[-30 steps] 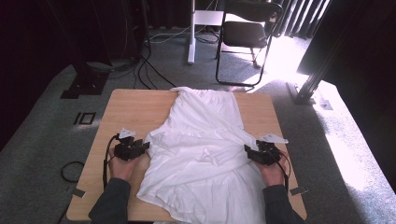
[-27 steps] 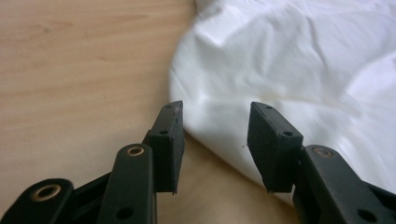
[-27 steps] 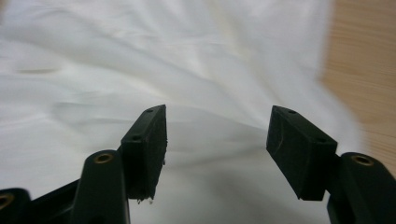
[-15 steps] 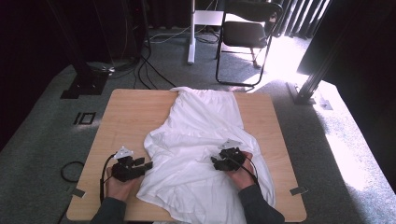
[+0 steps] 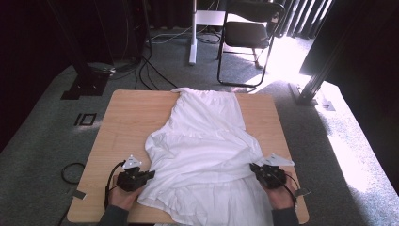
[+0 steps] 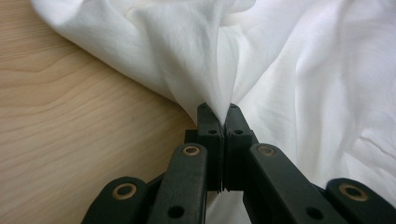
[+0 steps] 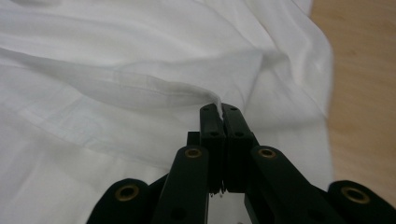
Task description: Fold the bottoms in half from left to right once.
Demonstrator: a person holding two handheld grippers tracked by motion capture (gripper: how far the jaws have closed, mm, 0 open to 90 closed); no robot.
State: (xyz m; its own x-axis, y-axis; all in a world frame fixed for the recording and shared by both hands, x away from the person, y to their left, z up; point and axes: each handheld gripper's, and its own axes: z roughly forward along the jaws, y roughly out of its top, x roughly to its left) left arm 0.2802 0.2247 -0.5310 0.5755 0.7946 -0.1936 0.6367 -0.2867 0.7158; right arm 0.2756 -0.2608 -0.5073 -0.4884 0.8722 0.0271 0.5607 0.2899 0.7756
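black folding chair (image 5: pixel 247 35) beyond table (image 5: pixel 131 113)

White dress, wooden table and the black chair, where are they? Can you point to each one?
white dress (image 5: pixel 207 141), high view, on the crumpled middle of the cloth.
wooden table (image 5: pixel 131 117), high view, on the bare top left of the dress.
black chair (image 5: pixel 247 34), high view, on its seat.

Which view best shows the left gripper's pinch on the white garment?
The left gripper view: the left gripper is shut on a fold of the white garment. The high view shows it small at the garment's left edge; the right gripper view shows garment, not this pinch.
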